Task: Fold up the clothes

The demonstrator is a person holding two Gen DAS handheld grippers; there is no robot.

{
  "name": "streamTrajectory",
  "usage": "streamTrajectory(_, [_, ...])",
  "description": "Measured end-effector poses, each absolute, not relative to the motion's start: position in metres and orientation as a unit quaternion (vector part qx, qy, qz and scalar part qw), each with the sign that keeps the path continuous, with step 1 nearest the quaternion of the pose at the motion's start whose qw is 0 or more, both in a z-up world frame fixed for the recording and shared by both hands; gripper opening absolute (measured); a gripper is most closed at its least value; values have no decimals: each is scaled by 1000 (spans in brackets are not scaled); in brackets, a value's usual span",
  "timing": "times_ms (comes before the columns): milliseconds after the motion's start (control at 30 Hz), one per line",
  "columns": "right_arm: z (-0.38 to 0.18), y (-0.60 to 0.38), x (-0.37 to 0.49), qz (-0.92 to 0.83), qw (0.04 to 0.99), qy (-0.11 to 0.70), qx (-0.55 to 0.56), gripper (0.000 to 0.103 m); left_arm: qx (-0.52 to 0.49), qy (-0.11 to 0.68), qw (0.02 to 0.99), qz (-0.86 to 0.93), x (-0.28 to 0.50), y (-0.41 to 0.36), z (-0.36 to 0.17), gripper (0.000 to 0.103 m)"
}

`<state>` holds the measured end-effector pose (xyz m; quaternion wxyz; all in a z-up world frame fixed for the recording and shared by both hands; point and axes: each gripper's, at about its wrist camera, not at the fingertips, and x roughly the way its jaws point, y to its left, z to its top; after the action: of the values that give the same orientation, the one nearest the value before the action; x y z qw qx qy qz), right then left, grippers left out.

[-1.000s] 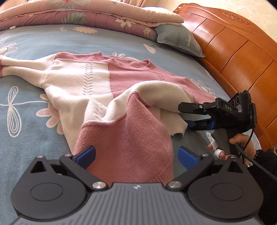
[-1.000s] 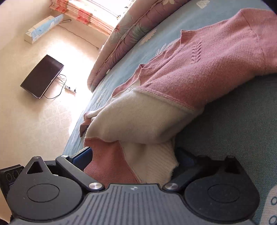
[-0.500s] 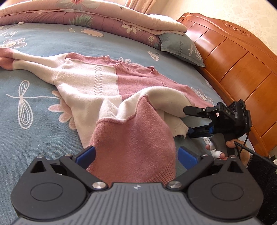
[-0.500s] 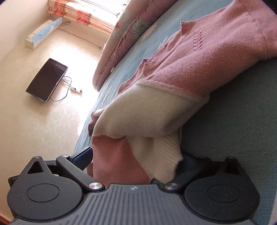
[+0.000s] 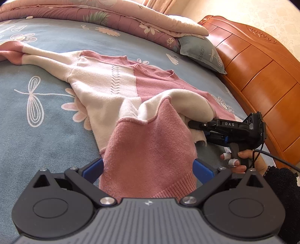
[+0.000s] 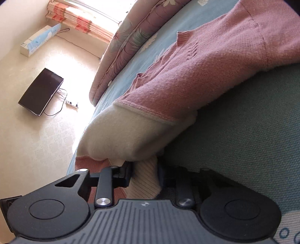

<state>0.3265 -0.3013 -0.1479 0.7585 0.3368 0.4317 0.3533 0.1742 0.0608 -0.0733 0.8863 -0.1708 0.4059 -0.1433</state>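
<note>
Since the frames a second earlier, the right gripper (image 6: 144,175) has gone from wide open to nearly together, and its jaws are closing on the cream ribbed hem of the sweater (image 5: 116,88), which sits between them and looks pinched. The sweater, pink and cream, lies spread on the blue flowered bedsheet (image 5: 41,131). One sleeve stretches toward the far left of the left wrist view. The lower part is lifted into a fold whose pink panel runs down into the left gripper (image 5: 148,169). The left gripper's jaws stand apart, blue pads on either side of that pink panel, with no pad seen pressing it. In the left wrist view the right gripper (image 5: 198,129) reaches in from the right under the cream bulge of the fold, held by a hand (image 5: 241,159) with a dark sleeve and taped fingertips. Beyond the sweater lie a folded floral quilt (image 5: 105,16) and a grey pillow (image 5: 202,52), against a wooden headboard (image 5: 262,78). The right wrist view shows a dark flat screen (image 6: 41,92) against a pale surface beyond the bed's edge, and a long blue and white box (image 6: 41,40) near the curtain.
</note>
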Motion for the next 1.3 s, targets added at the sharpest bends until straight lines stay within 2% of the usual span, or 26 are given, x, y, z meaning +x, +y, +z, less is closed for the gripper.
streamTrajectory(267, [-149,-297,319,336,746,441,369,26,-170,403,886,-151,173,59,-71,101])
streamTrajectory(433, [-142,-297,301,349,740,444,366,18,-171,397,889,-151,171,62,-67,101])
streamTrajectory(733, [-103,-322,259,358,754,413,364,17,-171,387,893,-155,164,65,-59,101])
streamTrajectory(1033, [-38,-358,166,375,779,370,339,18,-163,382,894,-168,156,61,-52,101])
streamTrajectory(1100, [-29,-366,147,364,793,369,319,23,-160,383,893,-172,156,58,-52,101])
streamTrajectory(1167, [-32,-376,138,332,808,378,307,37,-156,385,892,-178,157,53,-52,101])
streamTrajectory(1233, [-38,-387,133,293,819,389,303,77,-152,387,891,-183,158,48,-52,101])
streamTrajectory(1300, [-53,-397,136,249,823,401,317,83,-147,387,890,-191,157,43,-51,101])
